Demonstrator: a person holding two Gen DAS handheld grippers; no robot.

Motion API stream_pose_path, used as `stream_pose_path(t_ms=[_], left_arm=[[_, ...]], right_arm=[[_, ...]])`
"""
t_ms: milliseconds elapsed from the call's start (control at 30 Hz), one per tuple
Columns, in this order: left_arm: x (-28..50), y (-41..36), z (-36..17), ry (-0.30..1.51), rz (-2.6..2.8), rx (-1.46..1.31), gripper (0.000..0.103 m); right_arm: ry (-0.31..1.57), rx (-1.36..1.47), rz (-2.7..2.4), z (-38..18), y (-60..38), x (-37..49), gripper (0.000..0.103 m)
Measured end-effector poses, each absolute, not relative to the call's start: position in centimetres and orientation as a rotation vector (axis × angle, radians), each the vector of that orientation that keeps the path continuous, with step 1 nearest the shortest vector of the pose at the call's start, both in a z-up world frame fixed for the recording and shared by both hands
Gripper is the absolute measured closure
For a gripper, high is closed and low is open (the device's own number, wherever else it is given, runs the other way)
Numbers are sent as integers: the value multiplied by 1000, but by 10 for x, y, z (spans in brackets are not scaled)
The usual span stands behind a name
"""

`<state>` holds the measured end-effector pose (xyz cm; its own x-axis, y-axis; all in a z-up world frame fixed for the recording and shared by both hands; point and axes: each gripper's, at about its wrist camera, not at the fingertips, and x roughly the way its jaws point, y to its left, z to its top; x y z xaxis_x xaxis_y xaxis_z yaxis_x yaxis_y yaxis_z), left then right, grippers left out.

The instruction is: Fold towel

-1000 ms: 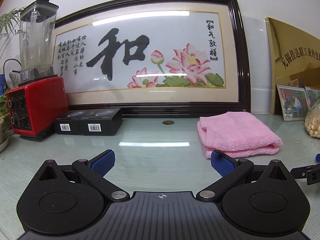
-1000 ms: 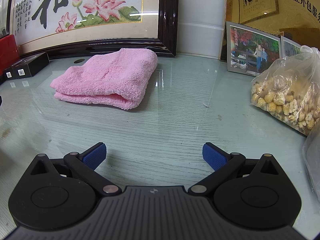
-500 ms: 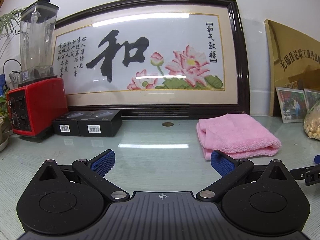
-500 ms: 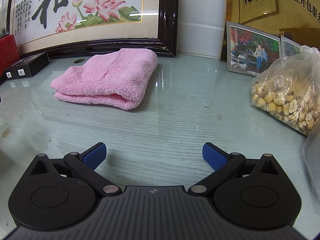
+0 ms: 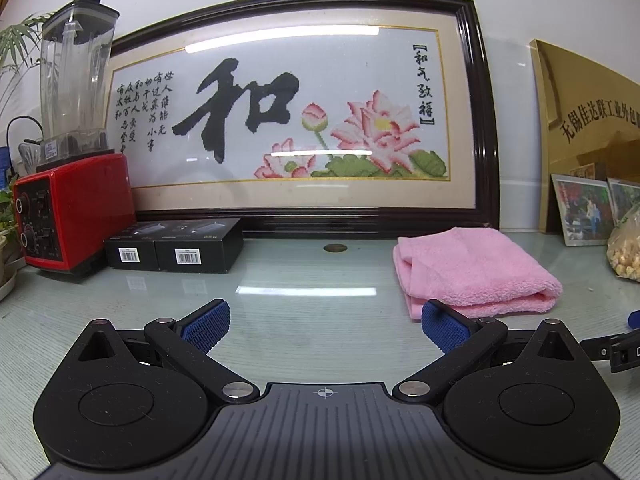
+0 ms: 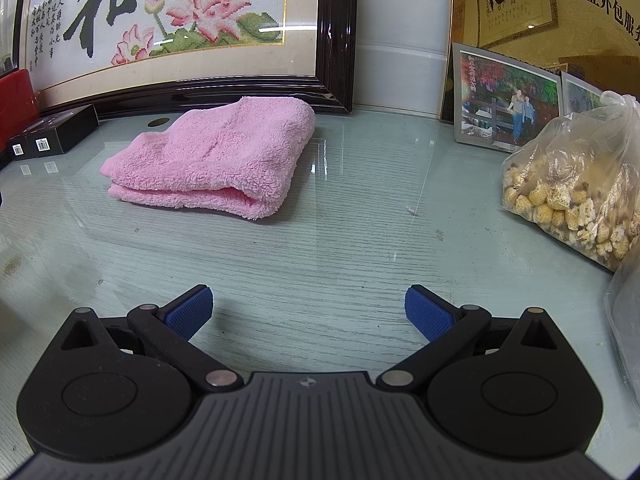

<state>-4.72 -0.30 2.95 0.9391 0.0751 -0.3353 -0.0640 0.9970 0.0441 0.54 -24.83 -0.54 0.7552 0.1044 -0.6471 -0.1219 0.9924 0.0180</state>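
Note:
A pink towel [image 5: 476,268] lies folded in a thick bundle on the glass-topped table [image 5: 304,280], ahead and to the right of my left gripper [image 5: 326,326]. In the right wrist view the towel [image 6: 216,160] lies ahead and to the left of my right gripper [image 6: 308,314]. Both grippers are open and empty, low over the table, and apart from the towel. The left gripper's right pad [image 5: 444,330] overlaps the towel's near edge in the view. Part of the right gripper [image 5: 616,348] shows at the right edge of the left wrist view.
A framed embroidery [image 5: 296,120] leans on the back wall. A red blender [image 5: 72,184] and black boxes [image 5: 176,246] stand at the left. Photo frames [image 6: 508,104], a gold plaque [image 6: 540,8] and a plastic bag of food [image 6: 580,192] stand at the right.
The left wrist view has shifted very slightly, so the towel sits a little lower and further left. The right gripper and the towel have not moved.

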Motion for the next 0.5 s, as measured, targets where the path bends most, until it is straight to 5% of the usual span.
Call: stream_pose_path(t_ms=[500], left_arm=[[-50, -2, 29, 337, 74, 30, 0]], right_arm=[[704, -26, 123, -5, -248, 5, 0]])
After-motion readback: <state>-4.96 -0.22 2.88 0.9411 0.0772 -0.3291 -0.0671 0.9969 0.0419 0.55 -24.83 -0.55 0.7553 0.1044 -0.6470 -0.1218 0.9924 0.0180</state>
